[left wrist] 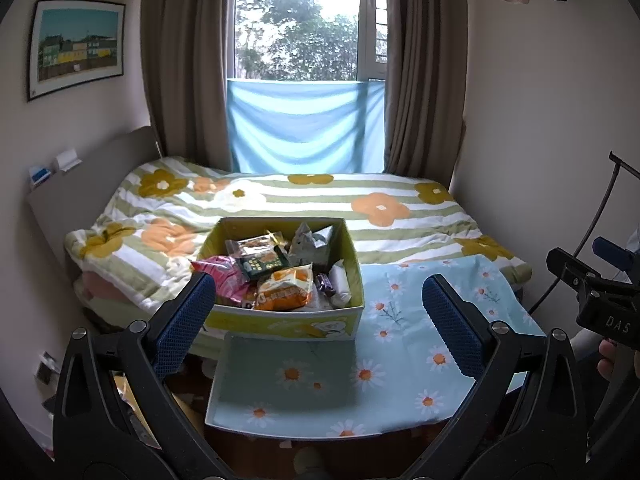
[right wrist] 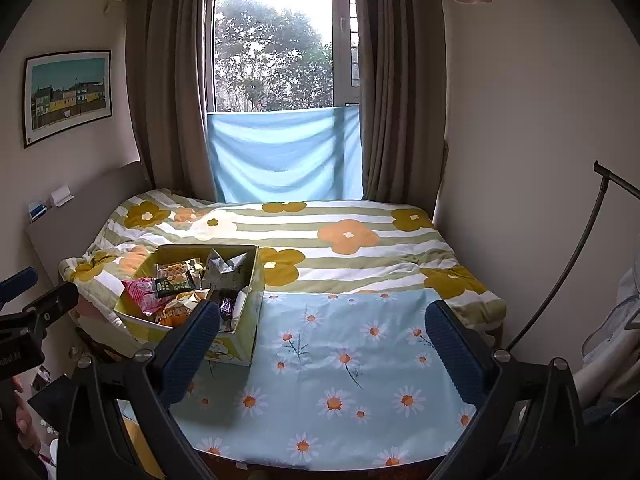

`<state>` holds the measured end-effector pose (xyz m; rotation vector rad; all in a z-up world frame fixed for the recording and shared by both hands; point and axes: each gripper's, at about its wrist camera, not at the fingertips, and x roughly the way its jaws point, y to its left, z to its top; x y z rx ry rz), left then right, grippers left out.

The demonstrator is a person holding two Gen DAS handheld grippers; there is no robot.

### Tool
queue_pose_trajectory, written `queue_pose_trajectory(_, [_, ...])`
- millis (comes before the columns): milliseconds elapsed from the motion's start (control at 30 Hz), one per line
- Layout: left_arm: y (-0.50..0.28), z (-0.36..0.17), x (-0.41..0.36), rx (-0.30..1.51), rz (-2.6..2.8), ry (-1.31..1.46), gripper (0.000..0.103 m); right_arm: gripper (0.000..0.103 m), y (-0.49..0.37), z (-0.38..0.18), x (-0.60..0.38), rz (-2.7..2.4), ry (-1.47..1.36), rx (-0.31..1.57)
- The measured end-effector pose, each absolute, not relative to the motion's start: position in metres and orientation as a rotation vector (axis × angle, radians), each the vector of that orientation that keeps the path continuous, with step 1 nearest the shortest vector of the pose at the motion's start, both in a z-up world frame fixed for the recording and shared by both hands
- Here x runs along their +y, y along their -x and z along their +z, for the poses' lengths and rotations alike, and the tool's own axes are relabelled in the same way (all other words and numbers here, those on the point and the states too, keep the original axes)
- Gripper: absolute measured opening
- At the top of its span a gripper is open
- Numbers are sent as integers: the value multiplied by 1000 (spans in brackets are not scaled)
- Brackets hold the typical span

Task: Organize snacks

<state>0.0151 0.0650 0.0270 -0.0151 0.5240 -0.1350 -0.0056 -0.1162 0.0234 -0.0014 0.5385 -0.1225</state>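
A yellow-green box (left wrist: 280, 322) stands on the blue daisy cloth (left wrist: 400, 340) at the bed's near edge. It holds several snack packets: a pink one (left wrist: 224, 280), a dark green one (left wrist: 262, 262), an orange one (left wrist: 286, 286), a grey one (left wrist: 310, 246). My left gripper (left wrist: 320, 320) is open and empty, in front of the box. The box also shows in the right wrist view (right wrist: 240, 340) at the left. My right gripper (right wrist: 324, 344) is open and empty above the daisy cloth (right wrist: 340, 360), to the right of the box.
The bed carries a striped flower quilt (left wrist: 360, 204). A headboard shelf (left wrist: 60, 184) runs along the left wall. Curtains and a window with a blue cloth (left wrist: 304, 128) stand behind. A lamp stand (right wrist: 580, 248) leans at the right wall.
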Motion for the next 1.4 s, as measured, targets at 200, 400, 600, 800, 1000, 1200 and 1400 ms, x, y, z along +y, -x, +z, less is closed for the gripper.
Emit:
queue_pose_trajectory(200, [-12, 31, 59, 500, -139, 17, 103, 102, 6, 24, -117, -131, -4, 529])
queue_pose_trajectory(400, [-14, 31, 57, 494, -139, 15, 103, 102, 4, 23, -120, -137, -11, 527])
queue_pose_trajectory(600, [-19, 31, 57, 499, -138, 16, 103, 102, 4, 24, -120, -144, -14, 524])
queue_pose_trajectory(800, [-23, 30, 60, 509, -139, 19, 103, 102, 3, 25, -121, -145, -18, 525])
queue_pose_trajectory(1000, [-25, 28, 62, 512, -138, 15, 103, 102, 2, 25, -119, -157, -22, 522])
queue_pose_trajectory(1200, [-27, 25, 64, 509, -134, -2, 103, 102, 1, 24, -113, -164, -27, 528])
queue_pose_trajectory(1400, [-28, 23, 64, 500, -119, -25, 103, 102, 0, 24, -113, -163, -28, 530])
